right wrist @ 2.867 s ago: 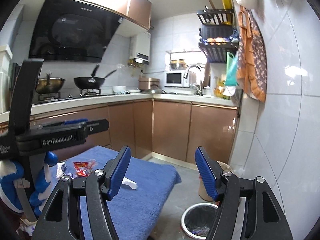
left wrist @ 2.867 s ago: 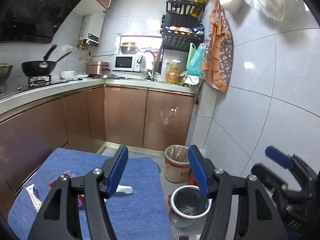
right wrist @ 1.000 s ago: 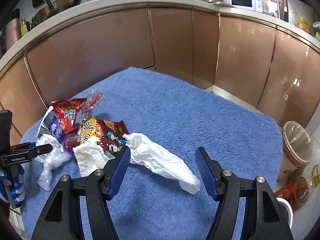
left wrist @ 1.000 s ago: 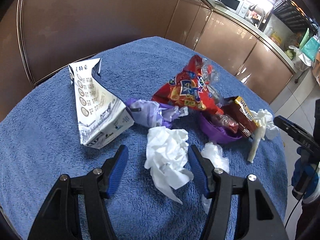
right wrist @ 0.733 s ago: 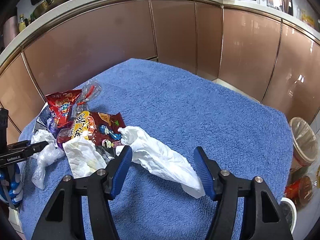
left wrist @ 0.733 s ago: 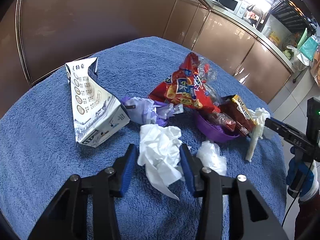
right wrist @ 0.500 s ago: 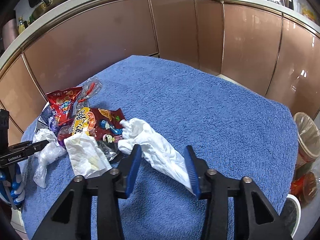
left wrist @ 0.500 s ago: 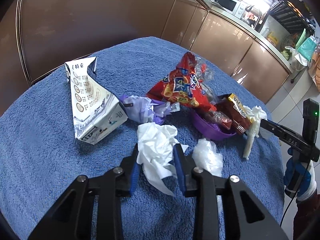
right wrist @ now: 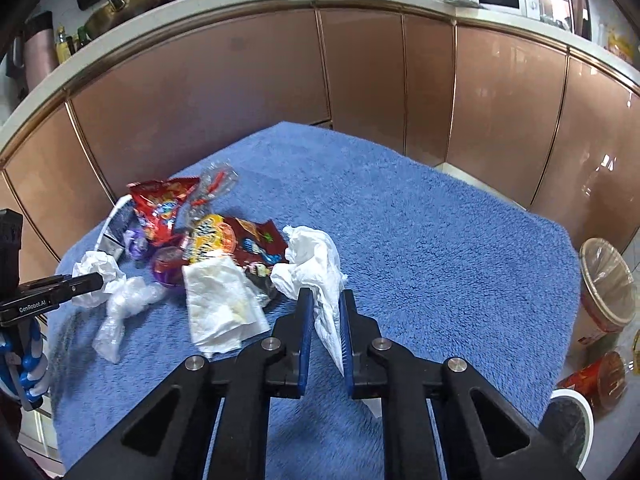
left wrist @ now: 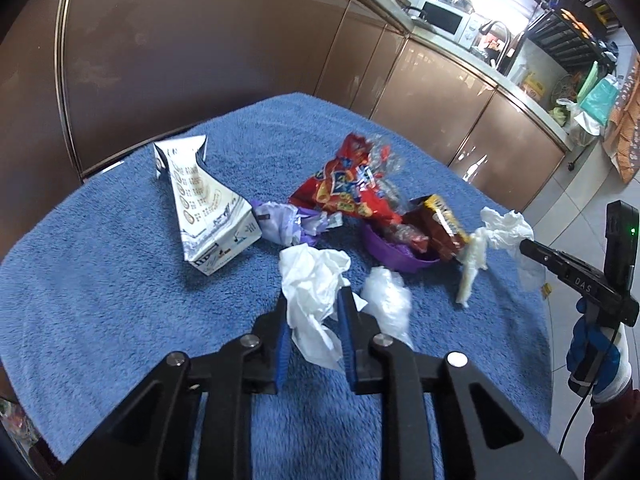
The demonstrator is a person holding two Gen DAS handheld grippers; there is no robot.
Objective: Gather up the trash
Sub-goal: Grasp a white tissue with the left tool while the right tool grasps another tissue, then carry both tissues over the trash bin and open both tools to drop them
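While both sets of jaws are closing, here is how I read it:

Left grab: my left gripper (left wrist: 313,320) has gone from wide apart a second ago to clamping a crumpled white tissue (left wrist: 310,280); the blue pads press it on both sides and the wad bulges out above them.

Right grab: my right gripper (right wrist: 323,320) has done the same on the long twisted paper towel (right wrist: 316,268), which a second ago lay flat between spread fingers and now hangs pinched, one end trailing below the pads.

Lift: the towel's far end looks raised off the blue cloth (right wrist: 420,216) compared with half a second back, so I judge both pieces are coming up.

Meaning for the job: two scraps are secured at once; I reckon the carry to a bin comes next, with most of the litter not yet collected.

Left on the cloth: milk carton (left wrist: 204,208), red snack bag (left wrist: 344,188), purple bowl (left wrist: 392,252), clear plastic wad (left wrist: 386,300).

Only the right view shows: the lined bin (right wrist: 606,284) and a second round bin (right wrist: 570,420) on the floor to the right, plus a flat napkin (right wrist: 218,300) beside my towel.

Only the left view shows: the carton's full shape, and the towel seen side-on in the other gripper's tips.
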